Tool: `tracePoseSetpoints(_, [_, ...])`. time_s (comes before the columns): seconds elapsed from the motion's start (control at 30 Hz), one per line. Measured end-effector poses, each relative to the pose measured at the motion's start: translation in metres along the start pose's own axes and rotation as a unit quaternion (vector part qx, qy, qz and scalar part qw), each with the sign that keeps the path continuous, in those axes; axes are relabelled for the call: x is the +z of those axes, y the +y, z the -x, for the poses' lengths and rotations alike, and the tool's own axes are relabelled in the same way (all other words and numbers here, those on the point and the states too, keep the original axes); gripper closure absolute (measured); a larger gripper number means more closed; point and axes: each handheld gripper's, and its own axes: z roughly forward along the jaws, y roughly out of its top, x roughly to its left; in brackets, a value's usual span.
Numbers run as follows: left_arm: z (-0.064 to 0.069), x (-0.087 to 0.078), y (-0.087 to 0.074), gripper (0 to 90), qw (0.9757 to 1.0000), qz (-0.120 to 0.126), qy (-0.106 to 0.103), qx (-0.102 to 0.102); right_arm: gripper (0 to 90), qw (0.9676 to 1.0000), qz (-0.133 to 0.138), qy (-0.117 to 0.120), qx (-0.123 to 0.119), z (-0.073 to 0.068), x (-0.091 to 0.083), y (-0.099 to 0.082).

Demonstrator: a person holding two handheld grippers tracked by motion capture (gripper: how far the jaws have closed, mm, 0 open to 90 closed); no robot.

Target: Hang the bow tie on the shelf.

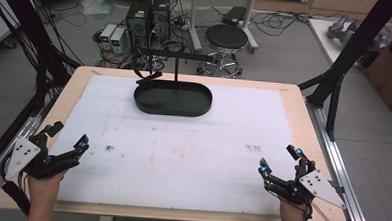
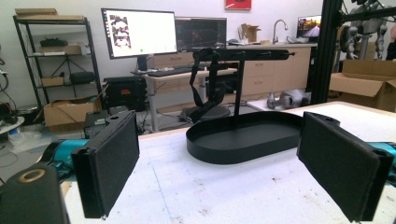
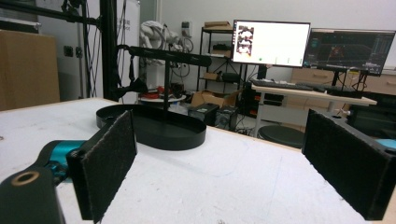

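I've got the left gripper (image 1: 67, 137) and right gripper (image 1: 280, 159) at the near corners, both with jaws wide apart, nothing between. The black oval metal tray stand (image 1: 173, 98) sits far-centre on the white mat (image 1: 182, 155).

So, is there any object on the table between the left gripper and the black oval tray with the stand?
Nothing visible stands in the way. Between the left gripper, its fingers open, and the black tray lies just the white mat, bare except for small stains.
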Motion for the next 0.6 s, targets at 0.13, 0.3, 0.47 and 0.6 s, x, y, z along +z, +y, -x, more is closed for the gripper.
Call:
tracePoseSetpoints(0.13, [-0.0005, 0.0006, -0.0019, 13.2, 1.0000, -0.004, -0.001, -0.001, 9.3, 1.0000, -0.002, 0.000, -0.001, 0.0005, 0.0003, -0.0008])
tracePoseSetpoints(0.3, [-0.0010, 0.0008, -0.0026, 13.2, 1.0000, -0.003, -0.006, -0.004, 9.3, 1.0000, -0.001, 0.000, -0.001, 0.0011, -0.0007, -0.0002])
tracePoseSetpoints(0.47, [-0.0009, 0.0007, -0.0028, 13.2, 0.9999, -0.001, -0.009, -0.004, 9.3, 1.0000, -0.001, 0.001, -0.003, 0.0005, -0.0006, -0.0001])
tracePoseSetpoints(0.6, [-0.0011, 0.0006, -0.0024, 13.2, 1.0000, 0.004, -0.006, -0.005, 9.3, 1.0000, -0.001, 0.002, -0.004, -0.0005, -0.0006, 0.0008])
